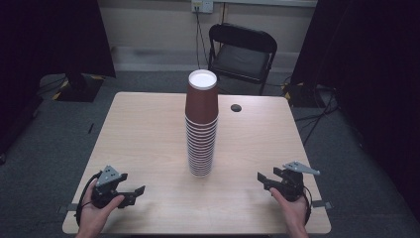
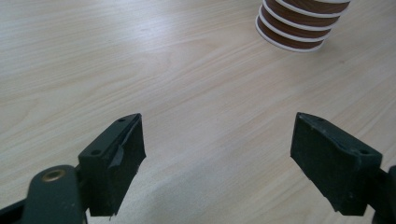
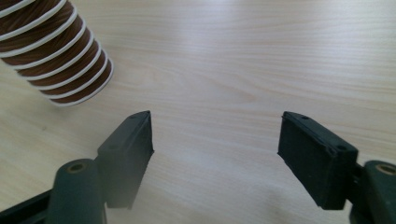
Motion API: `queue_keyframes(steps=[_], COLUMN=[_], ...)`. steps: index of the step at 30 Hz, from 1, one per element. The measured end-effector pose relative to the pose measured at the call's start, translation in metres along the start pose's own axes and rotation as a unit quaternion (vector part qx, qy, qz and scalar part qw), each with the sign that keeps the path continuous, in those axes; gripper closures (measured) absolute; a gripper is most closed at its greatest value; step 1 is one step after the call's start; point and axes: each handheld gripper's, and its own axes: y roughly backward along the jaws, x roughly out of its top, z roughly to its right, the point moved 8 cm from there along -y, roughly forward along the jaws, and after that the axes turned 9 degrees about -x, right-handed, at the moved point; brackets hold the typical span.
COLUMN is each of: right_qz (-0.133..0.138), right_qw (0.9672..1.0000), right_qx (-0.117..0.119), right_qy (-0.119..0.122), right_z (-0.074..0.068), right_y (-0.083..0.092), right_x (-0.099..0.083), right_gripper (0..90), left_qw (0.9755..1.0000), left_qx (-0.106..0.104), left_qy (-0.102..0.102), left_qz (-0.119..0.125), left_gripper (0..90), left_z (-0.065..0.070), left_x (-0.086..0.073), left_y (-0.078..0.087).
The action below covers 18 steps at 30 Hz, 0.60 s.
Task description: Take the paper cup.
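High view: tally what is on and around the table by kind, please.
Stack of brown paper cups: 1 (nested too tightly to count singly)
Grippers: 2, left gripper and right gripper, both open and empty
Table: 1
Black folding chair: 1
Total: 5

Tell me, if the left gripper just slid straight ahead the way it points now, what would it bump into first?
Probably nothing soon. The left gripper stands open over the bare table, and the stack of paper cups sits off to the right of its line. Depth is hard to judge, so it might clip the stack's edge.
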Motion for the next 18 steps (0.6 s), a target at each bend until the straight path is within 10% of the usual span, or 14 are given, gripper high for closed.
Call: queue_keyframes(steps=[18], right_qz=[0.030], right_qw=[0.9978], right_qx=[0.051], right_qy=[0.031], right_z=[-0.047], right_y=[0.021], right_x=[0.022], right_gripper=[25.9], left_qw=[0.9999], left_qx=[-0.009], left_qy=[-0.006], left_qz=[-0.002], left_gripper=[17.3], left_z=[0.002], left_x=[0.001], left_y=[-0.003])
